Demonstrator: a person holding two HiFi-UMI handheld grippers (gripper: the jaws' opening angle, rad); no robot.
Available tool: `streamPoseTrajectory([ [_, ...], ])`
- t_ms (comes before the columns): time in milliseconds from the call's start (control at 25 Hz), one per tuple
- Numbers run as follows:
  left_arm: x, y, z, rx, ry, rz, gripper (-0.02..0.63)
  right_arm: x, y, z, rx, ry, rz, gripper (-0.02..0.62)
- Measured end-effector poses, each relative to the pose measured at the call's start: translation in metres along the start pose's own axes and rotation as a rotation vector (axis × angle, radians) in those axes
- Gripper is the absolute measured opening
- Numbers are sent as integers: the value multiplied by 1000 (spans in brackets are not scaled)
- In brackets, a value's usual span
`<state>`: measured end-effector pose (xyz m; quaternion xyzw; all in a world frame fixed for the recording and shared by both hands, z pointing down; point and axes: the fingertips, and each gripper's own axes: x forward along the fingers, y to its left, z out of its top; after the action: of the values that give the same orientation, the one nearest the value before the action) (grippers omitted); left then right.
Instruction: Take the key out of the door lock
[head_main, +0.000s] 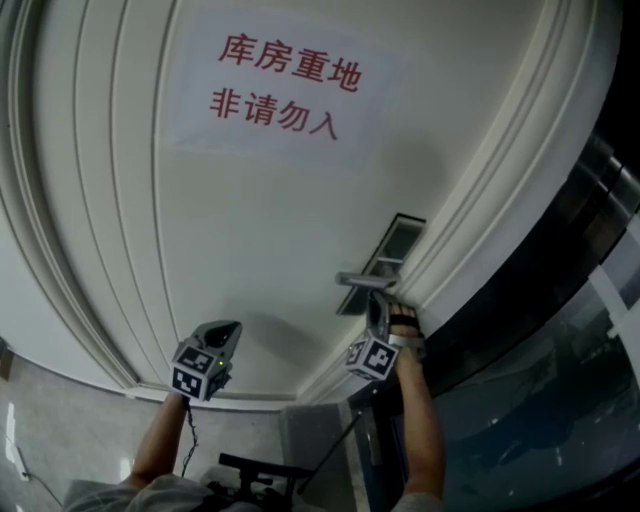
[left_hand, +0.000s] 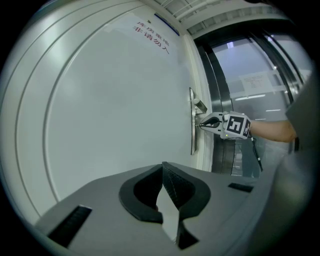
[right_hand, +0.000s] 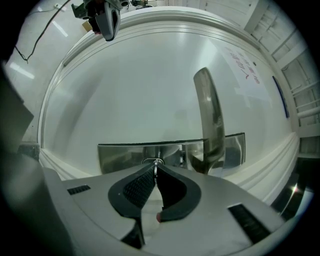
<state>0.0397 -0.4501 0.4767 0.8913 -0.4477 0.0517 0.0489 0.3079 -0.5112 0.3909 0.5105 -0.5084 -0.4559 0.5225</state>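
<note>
A brushed metal lock plate (right_hand: 120, 156) sits on the white door (head_main: 270, 230), with a lever handle (right_hand: 210, 115) standing out from it. The key (right_hand: 156, 163) shows as a thin metal sliver in the keyhole. My right gripper (right_hand: 155, 169) is shut on the key, its tips close against the plate. In the head view the right gripper (head_main: 378, 300) sits just below the handle (head_main: 362, 279). My left gripper (head_main: 226, 330) hangs off to the left, away from the door, shut on nothing. The left gripper view shows the right gripper (left_hand: 204, 123) at the lock plate (left_hand: 192, 125).
A paper sign (head_main: 280, 85) with red characters is stuck high on the door. The moulded door frame (head_main: 480, 240) runs along the lock side, with dark glass panels (head_main: 560, 380) beyond it. A cable (head_main: 188, 440) hangs from the left gripper.
</note>
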Motion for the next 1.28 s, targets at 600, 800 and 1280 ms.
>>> streamPoseTrajectory([
  [600,-6,-2,2,6,-3,0,6,-5,1,-2,21,9,-1,23],
  [800,-9,-1,6,9,-11,10,8,-4,-1,-4,12,3,-7,23],
  [1280,-19,-1,3,13,-5,15,8,-12,-4,-3,27,6,-31,23],
])
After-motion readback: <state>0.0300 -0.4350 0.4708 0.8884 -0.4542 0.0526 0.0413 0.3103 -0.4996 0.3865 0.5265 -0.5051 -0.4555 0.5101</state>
